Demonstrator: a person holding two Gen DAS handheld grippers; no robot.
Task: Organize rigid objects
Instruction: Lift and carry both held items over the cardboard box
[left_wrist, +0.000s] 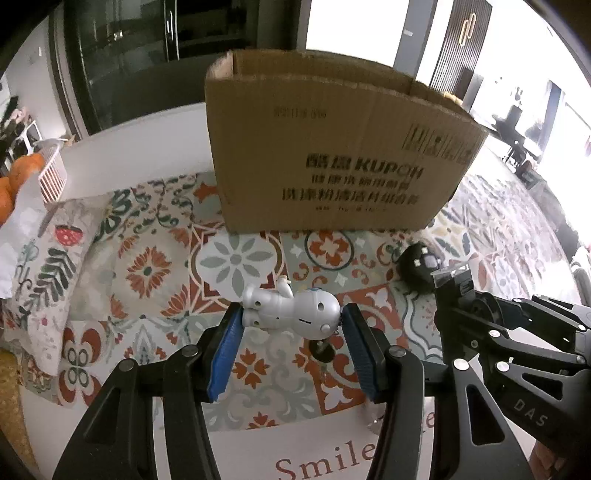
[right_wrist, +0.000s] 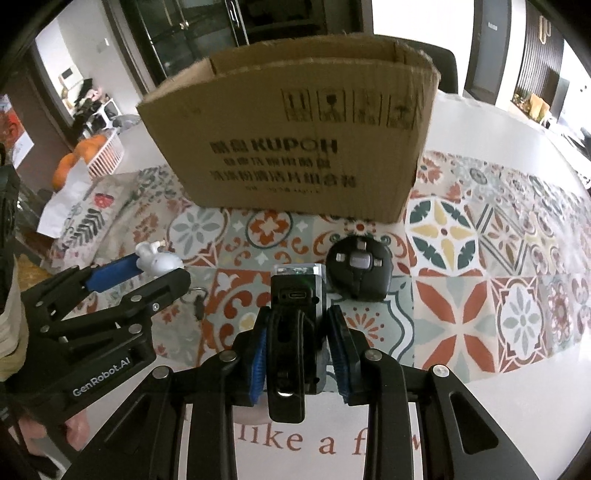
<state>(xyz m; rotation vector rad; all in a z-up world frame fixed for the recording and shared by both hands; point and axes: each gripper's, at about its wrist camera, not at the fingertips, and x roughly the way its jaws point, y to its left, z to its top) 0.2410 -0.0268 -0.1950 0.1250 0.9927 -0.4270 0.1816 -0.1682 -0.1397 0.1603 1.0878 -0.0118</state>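
My left gripper (left_wrist: 291, 317) is shut on a small silver toy figure (left_wrist: 291, 310), held sideways between the blue pads above the patterned cloth. It also shows in the right wrist view (right_wrist: 159, 260) at the left. My right gripper (right_wrist: 297, 325) is shut on a black device with a USB-C port (right_wrist: 295, 306), lifted over the cloth; it shows in the left wrist view (left_wrist: 456, 284) at the right. A round black gadget (right_wrist: 360, 271) lies on the cloth just ahead of it, also in the left wrist view (left_wrist: 419, 267). An open cardboard box (left_wrist: 332, 158) (right_wrist: 295, 140) stands behind.
A patterned tablecloth (right_wrist: 461, 236) covers the white table. A white basket (left_wrist: 51, 173) with orange fruit stands at the far left. A small key ring (right_wrist: 197, 299) lies on the cloth under the left gripper. A white card with red lettering (left_wrist: 317, 458) lies at the near edge.
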